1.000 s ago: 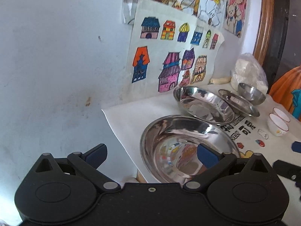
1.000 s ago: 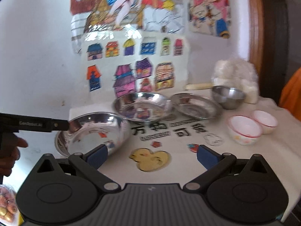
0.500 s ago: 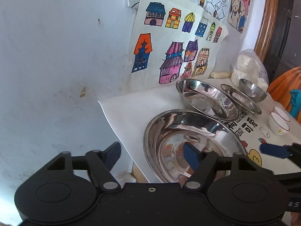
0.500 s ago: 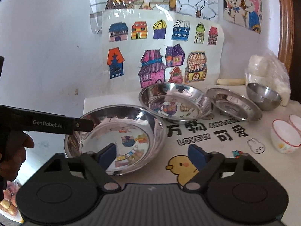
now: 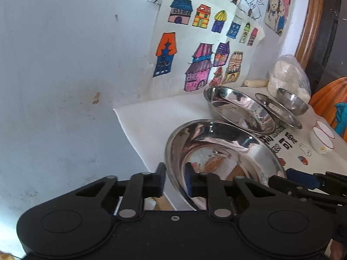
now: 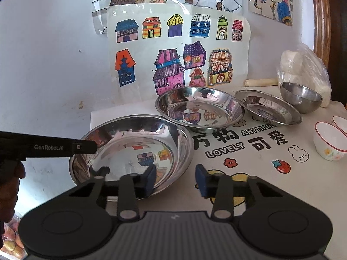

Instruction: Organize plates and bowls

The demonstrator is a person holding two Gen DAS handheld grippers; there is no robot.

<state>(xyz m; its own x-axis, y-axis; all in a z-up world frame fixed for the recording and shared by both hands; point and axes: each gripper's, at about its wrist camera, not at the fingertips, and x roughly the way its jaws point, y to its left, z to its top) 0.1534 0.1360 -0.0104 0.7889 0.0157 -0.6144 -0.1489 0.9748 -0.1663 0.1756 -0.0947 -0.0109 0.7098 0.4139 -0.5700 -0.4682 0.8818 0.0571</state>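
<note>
A large steel plate (image 5: 223, 149) (image 6: 132, 145) sits at the table's left end. My left gripper (image 5: 175, 182) is shut on its near left rim, one finger inside, one outside. It shows from the side in the right wrist view (image 6: 86, 147). My right gripper (image 6: 175, 181) straddles the plate's right rim with its jaws partly closed, not clamped. Behind stand a medium steel bowl (image 6: 199, 106), a flat steel plate (image 6: 267, 109), a small steel bowl (image 6: 300, 96) and two white cups (image 6: 328, 140).
The table wears a white printed cloth (image 6: 249, 164). A wall with drawings (image 6: 177, 49) stands close behind. A plastic bag of white things (image 6: 303, 69) sits at the back right. The table's left edge (image 5: 132, 138) is just beside the large plate.
My left gripper has closed from wide open onto the large plate's rim. My right gripper has moved left to the plate's right rim and narrowed its jaws.
</note>
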